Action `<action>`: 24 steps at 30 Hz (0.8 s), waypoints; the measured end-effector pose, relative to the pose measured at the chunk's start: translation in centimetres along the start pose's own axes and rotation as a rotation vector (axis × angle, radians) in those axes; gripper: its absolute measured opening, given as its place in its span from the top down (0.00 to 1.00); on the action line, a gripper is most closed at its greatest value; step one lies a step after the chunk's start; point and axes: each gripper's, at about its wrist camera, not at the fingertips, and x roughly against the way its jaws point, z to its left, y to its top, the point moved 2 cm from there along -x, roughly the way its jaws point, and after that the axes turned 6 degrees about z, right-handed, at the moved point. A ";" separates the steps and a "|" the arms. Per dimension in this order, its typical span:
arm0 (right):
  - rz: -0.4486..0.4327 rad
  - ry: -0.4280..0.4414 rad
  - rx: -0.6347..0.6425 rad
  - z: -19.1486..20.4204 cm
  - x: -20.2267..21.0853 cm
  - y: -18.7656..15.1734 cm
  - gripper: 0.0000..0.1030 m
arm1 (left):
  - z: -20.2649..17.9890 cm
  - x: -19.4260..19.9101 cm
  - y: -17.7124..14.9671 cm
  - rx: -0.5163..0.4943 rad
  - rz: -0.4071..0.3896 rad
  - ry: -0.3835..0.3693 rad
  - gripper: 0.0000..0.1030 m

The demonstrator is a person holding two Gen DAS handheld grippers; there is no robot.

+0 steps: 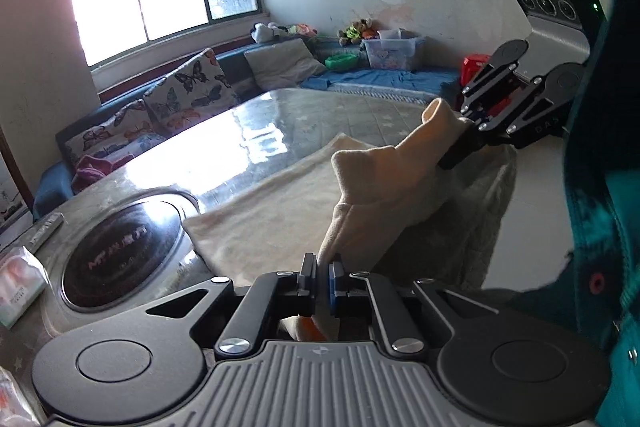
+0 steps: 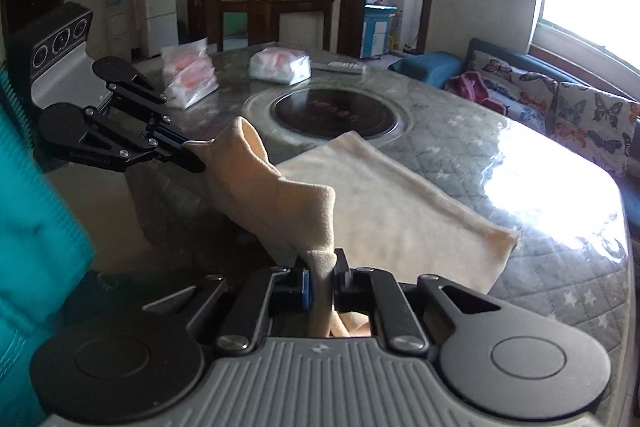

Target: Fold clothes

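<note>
Both the left gripper (image 1: 323, 269) and right gripper (image 2: 323, 269) pinch the cream fleece garment (image 2: 384, 211) tightly; uneven pulling may slip one corner free.

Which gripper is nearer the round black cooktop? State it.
Left. The left gripper holds the cream garment beside the cooktop; the right gripper grips the far corner.

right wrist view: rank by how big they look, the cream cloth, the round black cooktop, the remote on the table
1. cream cloth, largest, though nearest the camera
2. round black cooktop
3. remote, smallest, though farthest away, so true size is unsure
</note>
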 end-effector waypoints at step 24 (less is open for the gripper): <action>0.038 -0.157 -0.271 -14.3 -16.3 5.9 0.94 | 10.5 -18.0 5.0 0.121 0.072 0.157 0.91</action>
